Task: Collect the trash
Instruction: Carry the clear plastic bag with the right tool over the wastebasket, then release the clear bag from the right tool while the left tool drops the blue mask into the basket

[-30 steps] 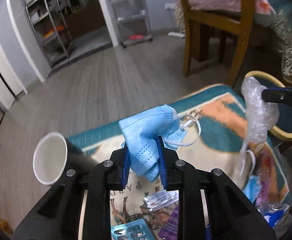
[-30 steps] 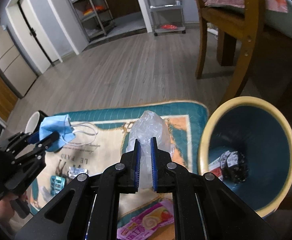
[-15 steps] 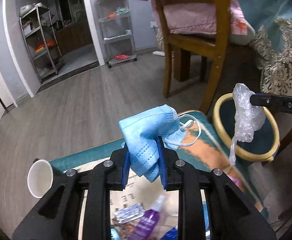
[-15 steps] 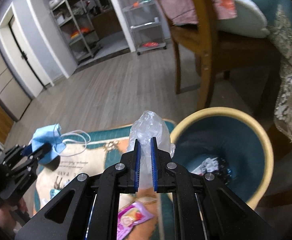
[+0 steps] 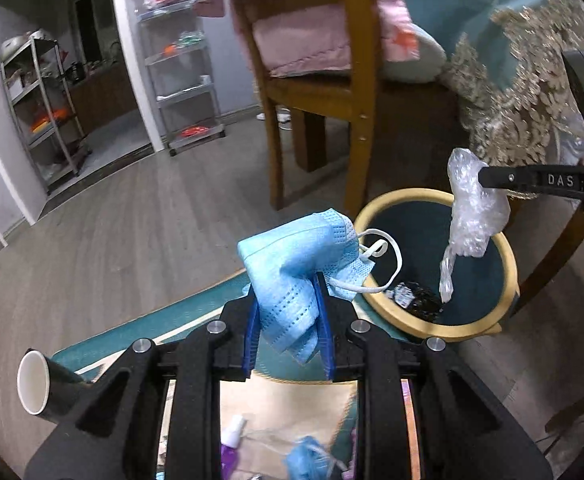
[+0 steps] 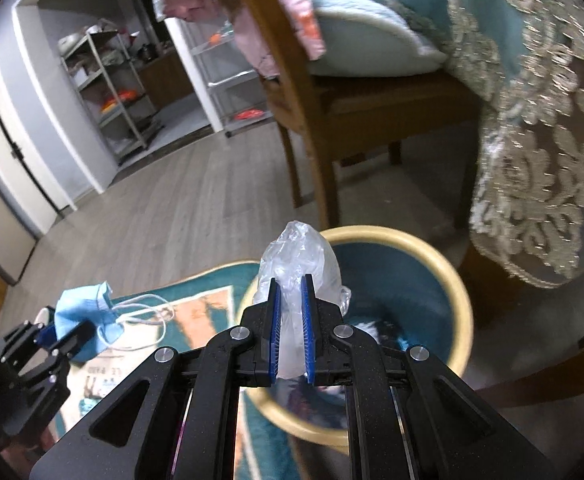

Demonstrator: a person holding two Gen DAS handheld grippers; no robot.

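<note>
Crumpled light-blue pleated face mask [image 5: 292, 272] with white ear loops, pinched between the nearly closed blue pads of the left gripper [image 5: 287, 312]. Wad of clear crinkled plastic film [image 6: 298, 264] clamped in the narrow right gripper [image 6: 290, 320], hanging over the round dark-teal bin with yellow rim [image 6: 458, 292]. Bin just ahead-right of the mask. Beyond it, wooden chair leg [image 5: 358, 132]. Left and below, white paper cup [image 5: 33, 382] lying on teal patterned rug [image 5: 195, 312].
</note>
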